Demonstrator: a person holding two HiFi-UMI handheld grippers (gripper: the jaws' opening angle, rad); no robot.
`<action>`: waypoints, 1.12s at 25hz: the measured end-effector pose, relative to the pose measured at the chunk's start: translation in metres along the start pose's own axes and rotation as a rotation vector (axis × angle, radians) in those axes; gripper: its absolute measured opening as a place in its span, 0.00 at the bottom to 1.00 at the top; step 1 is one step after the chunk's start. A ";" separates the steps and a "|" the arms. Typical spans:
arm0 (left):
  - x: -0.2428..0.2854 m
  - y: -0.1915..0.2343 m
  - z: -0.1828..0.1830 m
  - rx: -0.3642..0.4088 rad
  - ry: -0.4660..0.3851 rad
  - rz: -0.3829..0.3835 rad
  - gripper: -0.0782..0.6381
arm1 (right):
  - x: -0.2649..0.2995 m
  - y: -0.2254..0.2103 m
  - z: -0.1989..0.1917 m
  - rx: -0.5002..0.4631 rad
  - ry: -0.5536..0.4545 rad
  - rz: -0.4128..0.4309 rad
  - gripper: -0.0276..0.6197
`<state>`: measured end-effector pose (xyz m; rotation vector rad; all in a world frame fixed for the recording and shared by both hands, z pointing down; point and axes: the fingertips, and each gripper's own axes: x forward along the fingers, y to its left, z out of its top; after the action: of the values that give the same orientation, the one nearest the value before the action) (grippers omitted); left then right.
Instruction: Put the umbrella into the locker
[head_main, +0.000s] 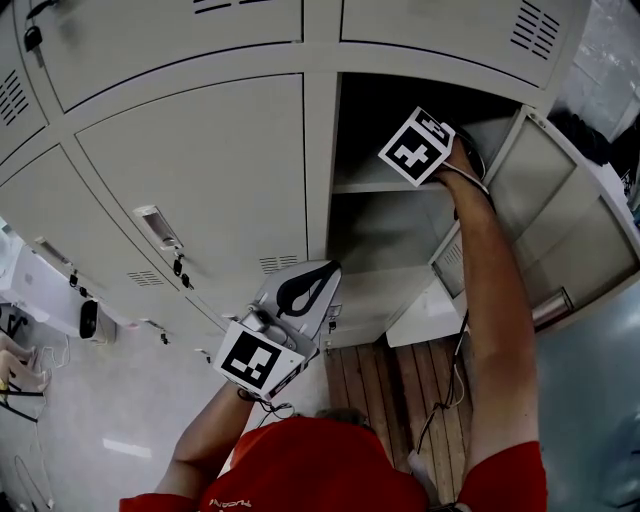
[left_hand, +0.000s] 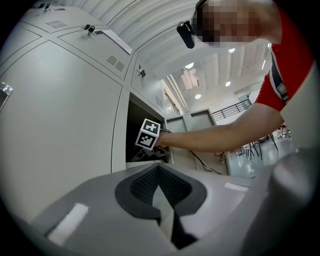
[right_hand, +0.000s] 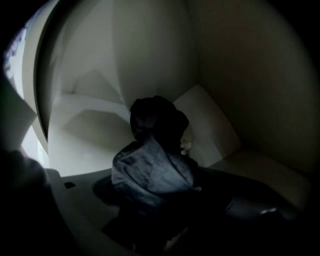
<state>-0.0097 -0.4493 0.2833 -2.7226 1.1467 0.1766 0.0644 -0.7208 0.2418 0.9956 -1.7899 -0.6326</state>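
Inside the open locker (head_main: 400, 235), upper right, the right gripper (head_main: 428, 148) sits wide around the folded umbrella (right_hand: 152, 170) and likely just needs to back out; the left gripper (head_main: 305, 290) is closed, empty.

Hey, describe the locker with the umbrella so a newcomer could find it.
Face the bank of grey lockers; toward its right, the right gripper reaches into one compartment, a dark folded umbrella between its tongs. It is the only one with its door swung open; every neighbour in view is shut.
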 end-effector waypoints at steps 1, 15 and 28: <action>0.000 -0.001 0.000 -0.001 -0.001 -0.003 0.12 | -0.002 0.000 0.000 0.029 -0.010 0.019 0.52; 0.001 -0.011 -0.005 -0.028 -0.011 -0.060 0.12 | -0.022 0.014 -0.001 0.310 -0.001 0.171 0.64; -0.003 -0.011 0.003 -0.045 -0.018 -0.098 0.12 | -0.063 0.016 0.041 0.351 -0.180 0.160 0.68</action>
<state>-0.0044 -0.4388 0.2822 -2.8024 1.0143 0.2156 0.0344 -0.6591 0.2060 1.0373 -2.1659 -0.3211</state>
